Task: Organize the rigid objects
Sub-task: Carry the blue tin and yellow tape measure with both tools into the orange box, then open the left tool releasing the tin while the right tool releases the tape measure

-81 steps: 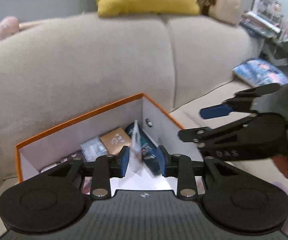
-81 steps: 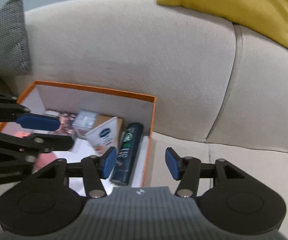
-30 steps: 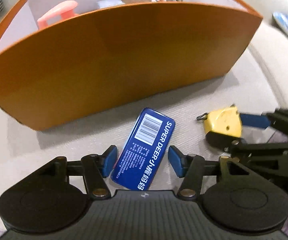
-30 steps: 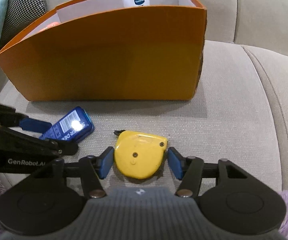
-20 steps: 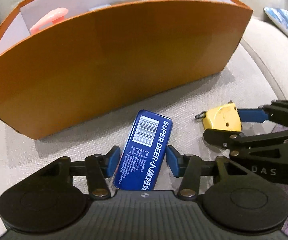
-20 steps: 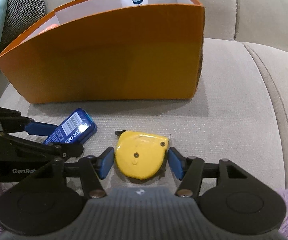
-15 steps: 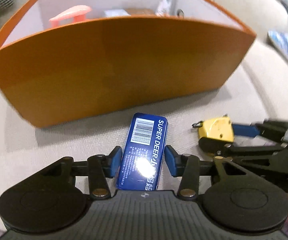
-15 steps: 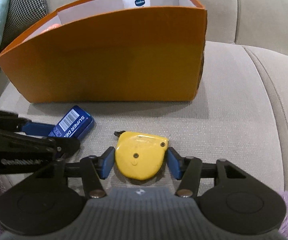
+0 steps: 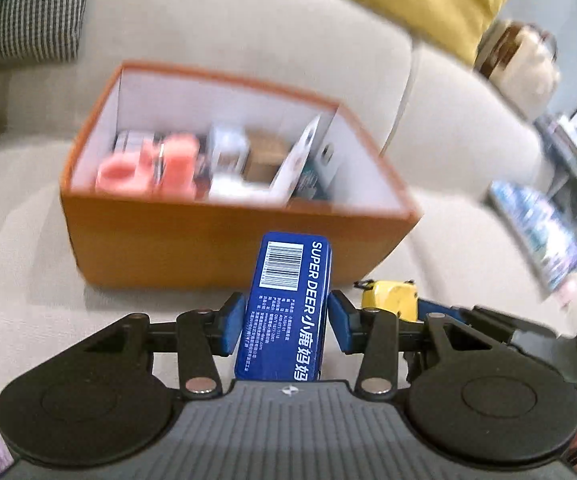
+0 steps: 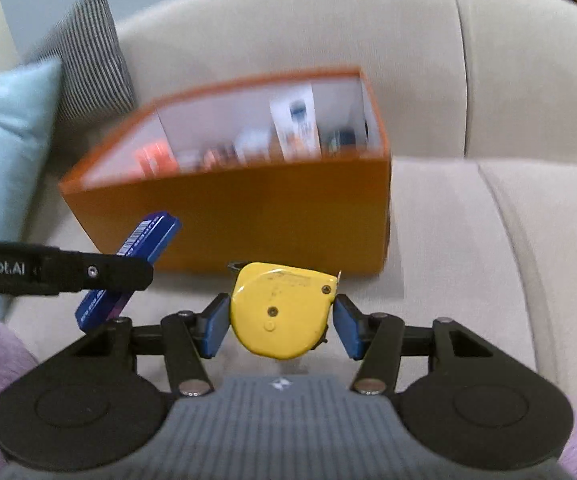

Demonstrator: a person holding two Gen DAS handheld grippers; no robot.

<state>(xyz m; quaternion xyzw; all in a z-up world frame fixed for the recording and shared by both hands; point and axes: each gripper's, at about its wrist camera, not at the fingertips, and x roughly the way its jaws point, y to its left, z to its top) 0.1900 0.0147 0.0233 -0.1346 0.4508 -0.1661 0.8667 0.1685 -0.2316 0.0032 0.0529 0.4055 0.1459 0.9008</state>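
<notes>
Left gripper (image 9: 287, 322) is clamped on the blue tin (image 9: 288, 304), holding it up off the couch (image 9: 28, 248) in front of the orange box (image 10: 272, 224). Right gripper (image 10: 281, 326) is squeezing the yellow tape measure (image 10: 282, 312) by its 2 sides, also looks lifted. Both views are blurry, so contact is a bit of a guess. For the drop, I'd clear the near wall fully, take 1 item at a time so the grippers don't bump, and aim for a bare spot beside the pink thing (image 9: 144, 168) rather than on top of the packets.
</notes>
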